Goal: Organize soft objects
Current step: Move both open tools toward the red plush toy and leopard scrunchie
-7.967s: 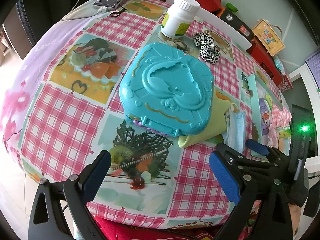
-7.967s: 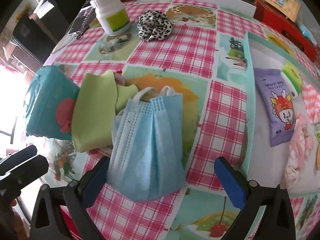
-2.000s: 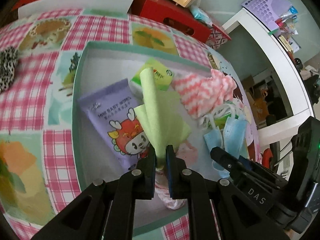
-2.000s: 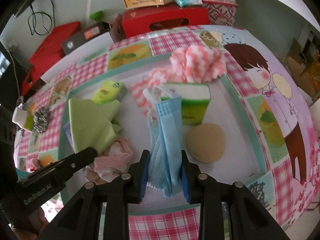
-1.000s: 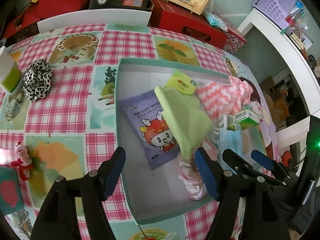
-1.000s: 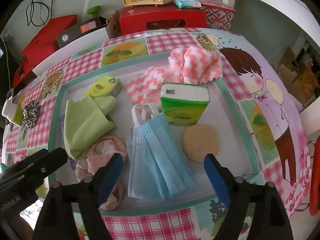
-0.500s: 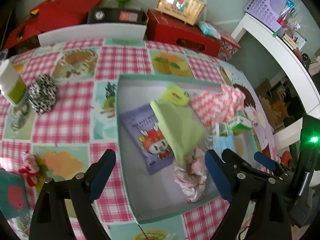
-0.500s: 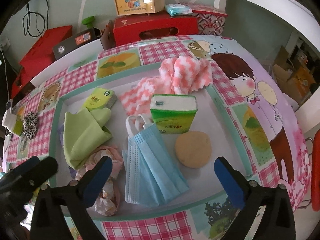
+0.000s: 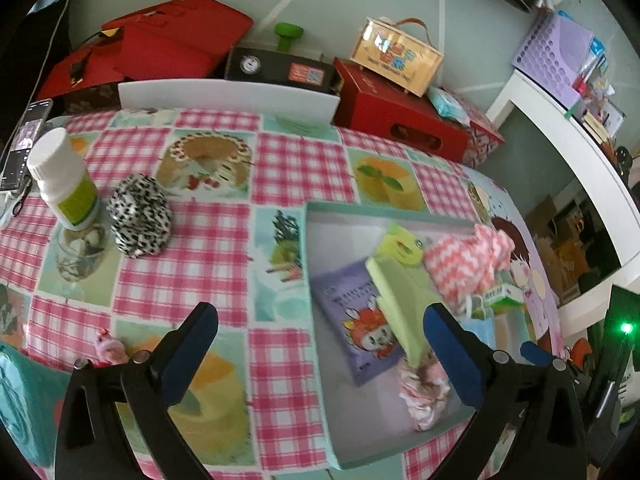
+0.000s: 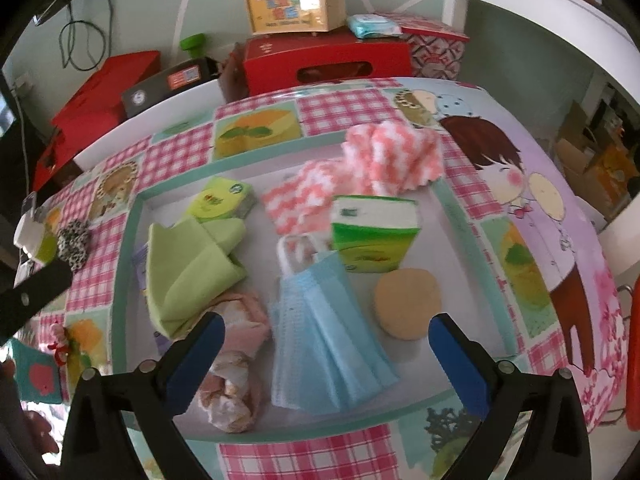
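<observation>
While both my claws hang spread wide and empty, left gripper (image 9: 320, 344), right gripper (image 10: 326, 344), blue face masks (image 10: 328, 332) and green cloth (image 10: 188, 272) lying in teal tray (image 10: 124, 264), leopard scrunchie (image 9: 140, 220) beside white bottle (image 9: 64, 184) outside, purple pack (image 9: 360, 320) lettering blurred.

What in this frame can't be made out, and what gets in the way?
- Purple wipes pack: right wrist view, nearly all under the green cloth.
- Teal case: left wrist view, cut off by the edge and the left tool.
- Tissue box print: left wrist view, blurred.
</observation>
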